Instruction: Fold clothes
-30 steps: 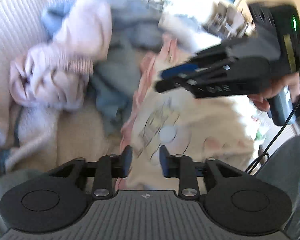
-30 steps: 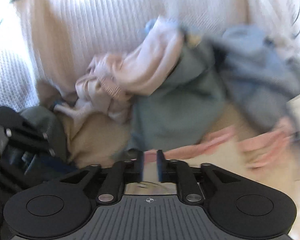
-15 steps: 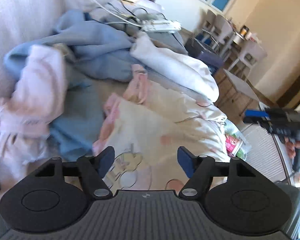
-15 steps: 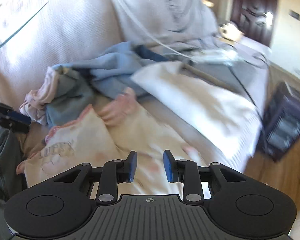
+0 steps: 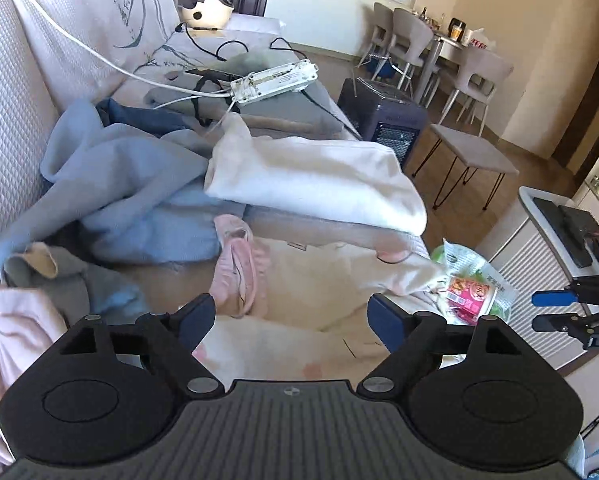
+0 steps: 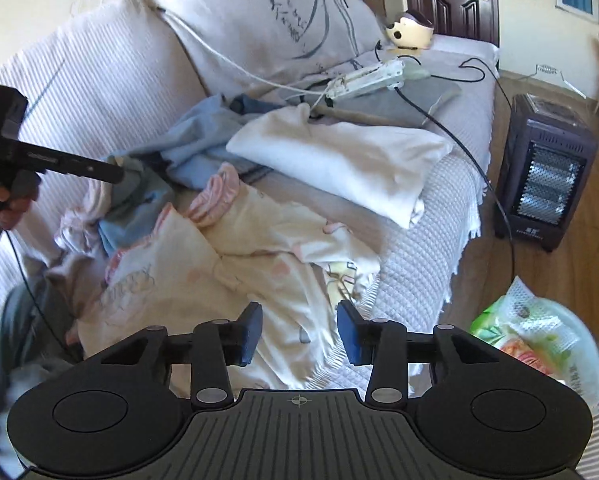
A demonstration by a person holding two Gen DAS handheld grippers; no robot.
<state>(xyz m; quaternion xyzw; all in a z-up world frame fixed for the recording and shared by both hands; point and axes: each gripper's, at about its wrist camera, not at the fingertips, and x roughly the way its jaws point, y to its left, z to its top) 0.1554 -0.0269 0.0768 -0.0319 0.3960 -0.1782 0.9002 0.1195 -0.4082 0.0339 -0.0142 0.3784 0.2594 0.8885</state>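
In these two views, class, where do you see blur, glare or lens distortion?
Left wrist view: sharp; fisheye bends the sofa back; sunlight washes out the white garment. Right wrist view: mostly sharp; the snack bag is smeared at the edge; the heater leans.

The left gripper (image 5: 291, 320), jaws just opened and empty, hung above the cream printed garment (image 5: 319, 280), near the folded white cloth (image 5: 319, 176).
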